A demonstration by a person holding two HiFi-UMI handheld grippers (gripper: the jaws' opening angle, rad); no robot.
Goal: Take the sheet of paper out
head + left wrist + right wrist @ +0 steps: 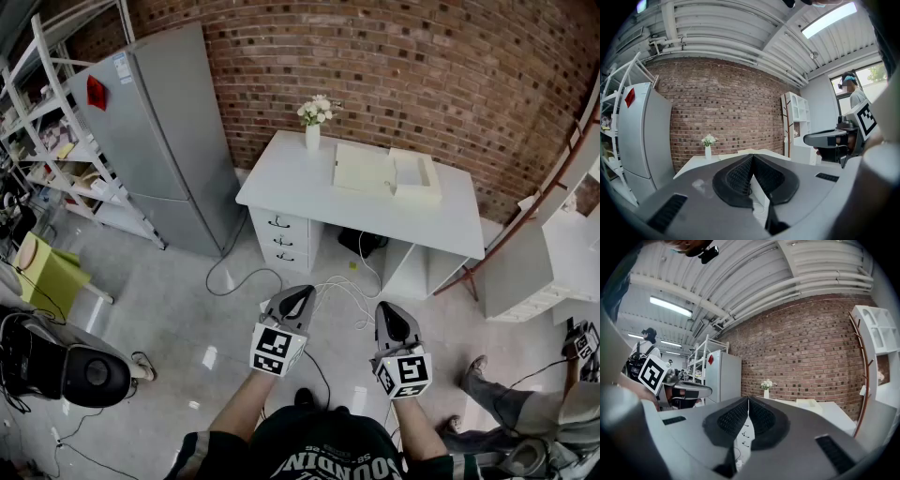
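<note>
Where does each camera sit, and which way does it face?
Head view: on the person's head, looking down at the desk; shows both forearms, left gripper, right gripper.
Left gripper view: on the left gripper, facing the brick wall along its shut jaws.
Right gripper view: on the right gripper, same direction, jaws shut.
Shared: desk, vase, fridge.

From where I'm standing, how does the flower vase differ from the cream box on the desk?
The flower vase is narrow and upright; the cream box is wide and low. The flower vase stands at the white desk's back left corner, the cream box further right. The flower vase holds white flowers; what the cream box holds cannot be made out. Both rest on the white desk.
</note>
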